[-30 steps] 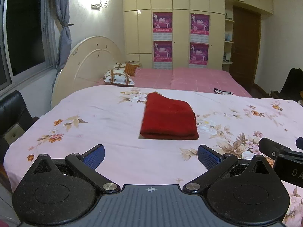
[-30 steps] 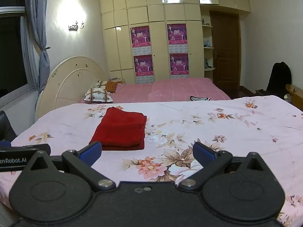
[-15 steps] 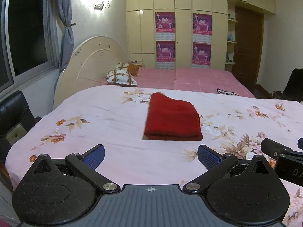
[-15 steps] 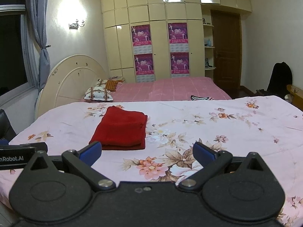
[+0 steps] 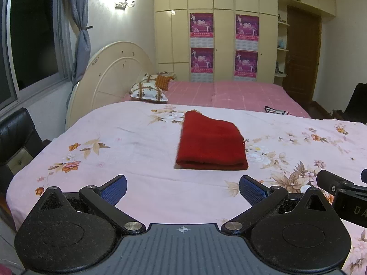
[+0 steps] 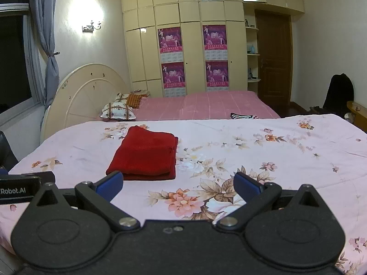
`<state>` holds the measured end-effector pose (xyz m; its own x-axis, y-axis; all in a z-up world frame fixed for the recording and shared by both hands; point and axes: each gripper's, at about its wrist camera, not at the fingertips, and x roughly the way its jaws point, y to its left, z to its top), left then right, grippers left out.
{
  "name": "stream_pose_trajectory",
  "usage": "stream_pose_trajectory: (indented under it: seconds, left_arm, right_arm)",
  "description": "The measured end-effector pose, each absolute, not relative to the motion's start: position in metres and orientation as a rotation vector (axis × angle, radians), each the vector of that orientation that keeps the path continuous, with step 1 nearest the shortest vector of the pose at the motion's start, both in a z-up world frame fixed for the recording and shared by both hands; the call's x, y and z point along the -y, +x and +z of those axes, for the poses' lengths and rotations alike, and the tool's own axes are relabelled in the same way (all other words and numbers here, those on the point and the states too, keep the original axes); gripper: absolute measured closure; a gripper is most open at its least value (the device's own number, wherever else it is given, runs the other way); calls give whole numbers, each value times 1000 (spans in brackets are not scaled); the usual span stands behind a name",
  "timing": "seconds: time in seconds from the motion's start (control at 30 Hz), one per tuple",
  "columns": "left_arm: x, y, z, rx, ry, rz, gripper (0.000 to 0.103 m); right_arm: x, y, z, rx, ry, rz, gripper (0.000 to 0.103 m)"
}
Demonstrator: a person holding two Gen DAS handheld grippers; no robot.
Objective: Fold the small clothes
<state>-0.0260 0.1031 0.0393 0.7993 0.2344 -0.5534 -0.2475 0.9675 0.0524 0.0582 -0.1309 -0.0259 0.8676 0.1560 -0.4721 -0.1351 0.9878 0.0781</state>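
A bedroom was seen, with a floral sheet (image 5: 142, 151) spread over a wide surface in the foreground and a pink bed (image 5: 240, 91) behind it. A red folded cloth (image 5: 211, 144) was laid flat on the sheet, its folded edge toward the cameras; how many layers it held could not be made out, though a stepped right edge was visible in the right wrist view (image 6: 146, 153).

The left gripper (image 5: 182, 189) was held short of the cloth, apart from it, with its jaws spread wide and nothing between them. The right gripper (image 6: 177, 185) was likewise held wide and empty; its left fingertip (image 6: 110, 182) overlapped the near corner of the cloth in the picture, but whether contact was made could not be told. Part of the right gripper's body was cut off at the right margin of the left wrist view, to the right of the cloth.

Beyond the cloth, a patterned pillow (image 5: 148, 90) was set on the pink bed, and a striped item (image 5: 276, 110) was partly hidden behind the sheet's far edge. Posters (image 5: 201, 25) on the wardrobe behind were too blurred to be read. A black chair (image 5: 16, 135), left of the cloth, was cut off at the frame edge.
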Motion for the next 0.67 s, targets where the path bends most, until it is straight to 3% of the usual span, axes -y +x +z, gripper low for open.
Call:
stream_pose_trajectory:
  seconds: [0.67]
  left_arm:
    - [-116, -6, 32, -597, -26, 226, 0]
  right_arm:
    - [127, 69, -33, -521, 40, 158, 1]
